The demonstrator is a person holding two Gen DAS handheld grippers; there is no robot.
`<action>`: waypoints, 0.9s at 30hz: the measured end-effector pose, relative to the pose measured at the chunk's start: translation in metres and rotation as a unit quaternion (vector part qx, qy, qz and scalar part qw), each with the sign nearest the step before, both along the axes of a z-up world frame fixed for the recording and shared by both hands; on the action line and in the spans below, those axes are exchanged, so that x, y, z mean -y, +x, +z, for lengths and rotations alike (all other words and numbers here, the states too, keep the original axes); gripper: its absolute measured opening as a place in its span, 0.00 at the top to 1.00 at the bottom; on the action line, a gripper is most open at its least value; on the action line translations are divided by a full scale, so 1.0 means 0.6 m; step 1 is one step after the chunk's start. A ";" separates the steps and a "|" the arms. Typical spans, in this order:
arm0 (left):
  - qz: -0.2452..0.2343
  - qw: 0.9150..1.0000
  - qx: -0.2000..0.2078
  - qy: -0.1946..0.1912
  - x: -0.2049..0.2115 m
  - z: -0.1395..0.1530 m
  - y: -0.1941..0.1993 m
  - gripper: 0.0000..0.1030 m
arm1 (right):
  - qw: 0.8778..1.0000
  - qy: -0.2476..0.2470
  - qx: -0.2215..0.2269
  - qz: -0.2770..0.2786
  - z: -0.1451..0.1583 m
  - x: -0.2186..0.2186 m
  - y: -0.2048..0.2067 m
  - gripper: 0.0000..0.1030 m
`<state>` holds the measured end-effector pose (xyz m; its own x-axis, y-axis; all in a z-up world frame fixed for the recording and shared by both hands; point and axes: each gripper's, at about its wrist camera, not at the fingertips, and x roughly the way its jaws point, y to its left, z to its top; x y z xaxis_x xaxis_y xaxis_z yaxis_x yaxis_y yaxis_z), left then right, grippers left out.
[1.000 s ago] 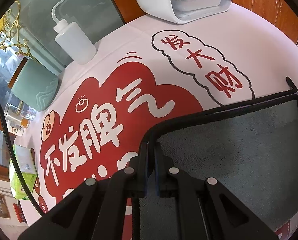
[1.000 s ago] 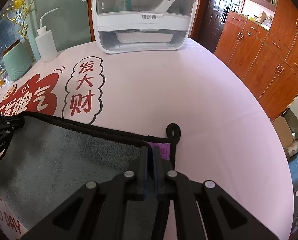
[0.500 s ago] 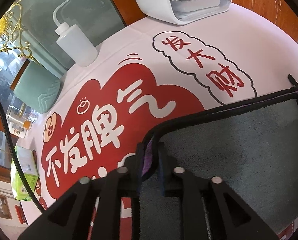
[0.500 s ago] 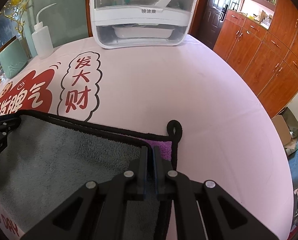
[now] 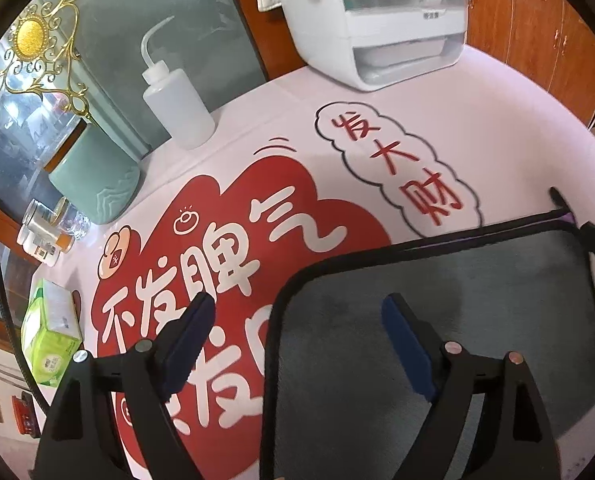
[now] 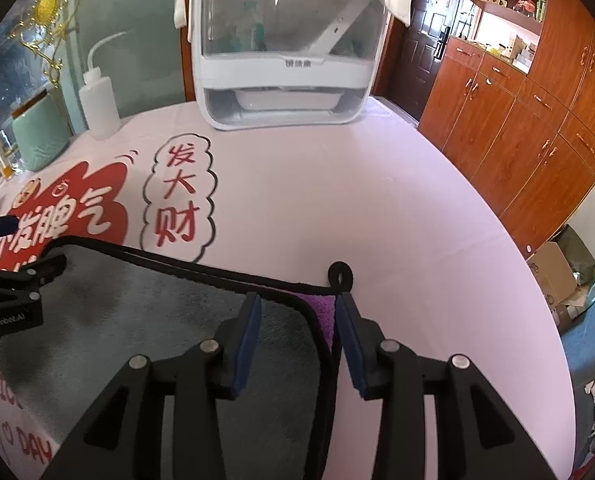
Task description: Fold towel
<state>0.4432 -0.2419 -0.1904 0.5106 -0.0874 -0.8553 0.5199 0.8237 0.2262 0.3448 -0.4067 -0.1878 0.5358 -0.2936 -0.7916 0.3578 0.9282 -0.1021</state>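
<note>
A grey towel (image 5: 457, 312) with black edging lies folded flat on the pink table; it also shows in the right wrist view (image 6: 157, 320). A purple under-layer (image 6: 321, 308) and a black hanging loop (image 6: 340, 274) show at its far right corner. My left gripper (image 5: 297, 320) is open, its jaws spread wide on either side of the towel's far left corner, holding nothing. My right gripper (image 6: 297, 316) is open over the far right corner, with the towel's edge between the pads and apart from them.
A white appliance (image 6: 281, 64) stands at the table's back. A squeeze bottle (image 5: 177, 108), a green cushion (image 5: 93, 176), small jars (image 5: 45, 232) and a green tissue pack (image 5: 49, 340) sit along the left. Wooden cabinets (image 6: 537, 120) stand to the right, beyond the table.
Both grippers were shut on the towel's far corners; both have opened and let go. The towel now lies flat on the table.
</note>
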 end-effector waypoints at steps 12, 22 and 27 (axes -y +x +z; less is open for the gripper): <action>0.026 0.998 0.005 -0.050 -0.058 0.104 -0.121 0.12 | 0.998 0.025 0.024 0.045 0.077 -0.064 -0.103 0.62; 0.063 0.993 0.037 -0.089 -0.124 0.191 -0.260 0.00 | 0.994 0.048 0.044 0.087 0.137 -0.121 -0.208 0.59; 0.078 0.991 0.040 -0.105 -0.151 0.220 -0.324 0.00 | 0.992 0.039 0.060 0.102 0.162 -0.147 -0.252 0.48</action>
